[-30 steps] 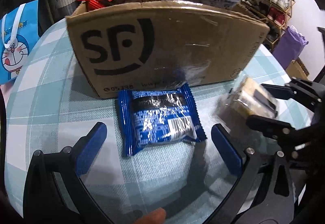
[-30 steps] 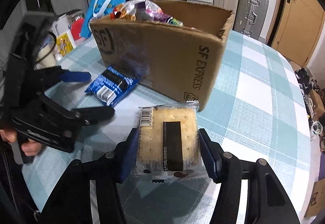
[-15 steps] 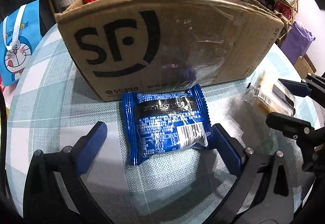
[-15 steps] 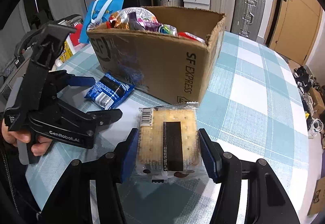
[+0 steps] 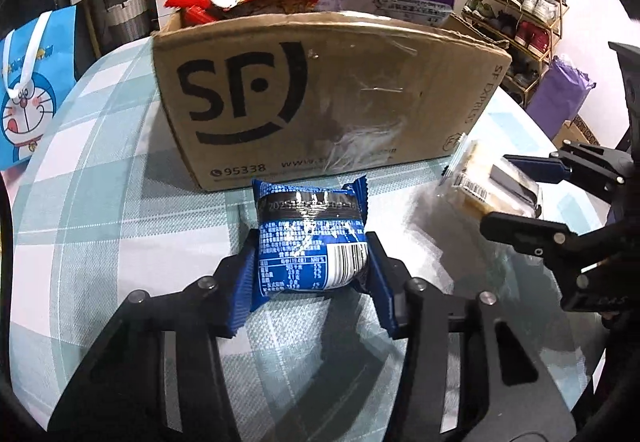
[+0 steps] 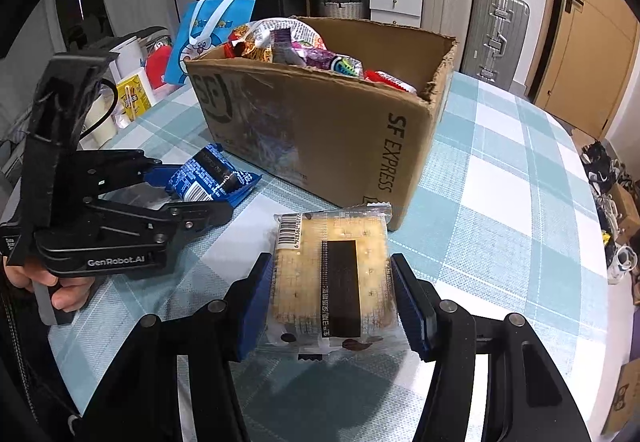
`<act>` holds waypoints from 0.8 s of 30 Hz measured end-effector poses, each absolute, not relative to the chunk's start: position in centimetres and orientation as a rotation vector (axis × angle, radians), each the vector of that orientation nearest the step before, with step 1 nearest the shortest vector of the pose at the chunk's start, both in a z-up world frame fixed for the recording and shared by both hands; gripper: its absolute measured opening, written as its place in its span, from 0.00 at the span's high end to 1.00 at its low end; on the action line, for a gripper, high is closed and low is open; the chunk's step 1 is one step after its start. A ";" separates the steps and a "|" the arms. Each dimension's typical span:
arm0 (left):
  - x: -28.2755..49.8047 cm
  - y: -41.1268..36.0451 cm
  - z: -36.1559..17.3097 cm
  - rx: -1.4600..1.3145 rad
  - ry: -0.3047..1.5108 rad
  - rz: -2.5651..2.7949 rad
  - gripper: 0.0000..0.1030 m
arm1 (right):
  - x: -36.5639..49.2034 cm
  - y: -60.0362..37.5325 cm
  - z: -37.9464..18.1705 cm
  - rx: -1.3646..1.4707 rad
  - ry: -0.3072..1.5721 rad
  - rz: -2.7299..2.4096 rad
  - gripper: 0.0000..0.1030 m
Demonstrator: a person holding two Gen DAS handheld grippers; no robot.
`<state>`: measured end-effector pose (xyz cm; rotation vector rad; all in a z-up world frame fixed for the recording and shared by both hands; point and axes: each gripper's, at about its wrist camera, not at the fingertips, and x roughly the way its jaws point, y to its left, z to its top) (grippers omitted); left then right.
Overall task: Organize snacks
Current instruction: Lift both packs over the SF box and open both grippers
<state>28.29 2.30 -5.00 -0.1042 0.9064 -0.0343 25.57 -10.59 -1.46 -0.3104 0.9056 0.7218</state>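
My left claw [image 5: 311, 266] is closing on the blue snack packet [image 5: 310, 238], and the wrist view shows its blue pads already pressing into both sides of the wrapper, which bulges between them. The packet lies on the checked surface [image 5: 100, 226] just in front of the SF Express cardboard box [image 5: 320, 97], its far crimped edge nearly at the box's base. I took it across its narrow width, I judge, because the crimped ends offer nothing firm to pinch. My right claw [image 6: 332, 294] is clenched on the clear-wrapped cracker pack [image 6: 332, 282], held flat with its barcode end pointing toward the box corner and its sides squeezed between the pads (a flat hold keeps the crackers from bending). From the right wrist view I can see a hand [image 6: 52, 282] around the left tool's grip, low and near the surface. The box is already heaped with bright snack bags [image 6: 288, 41] rising above its rim, so both packs likely belong in there. I judge each needs lifting clear over the near wall before release.
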 end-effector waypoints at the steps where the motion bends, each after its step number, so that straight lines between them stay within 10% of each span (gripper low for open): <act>1: 28.3 2.5 -5.0 -0.111 0.903 -0.036 0.55 | 25.5 -10.5 -1.5 -0.315 0.905 0.723 0.43; 24: 21.6 2.8 2.8 -0.159 0.723 -0.064 0.55 | 23.8 -12.1 3.6 -0.239 0.759 0.797 0.43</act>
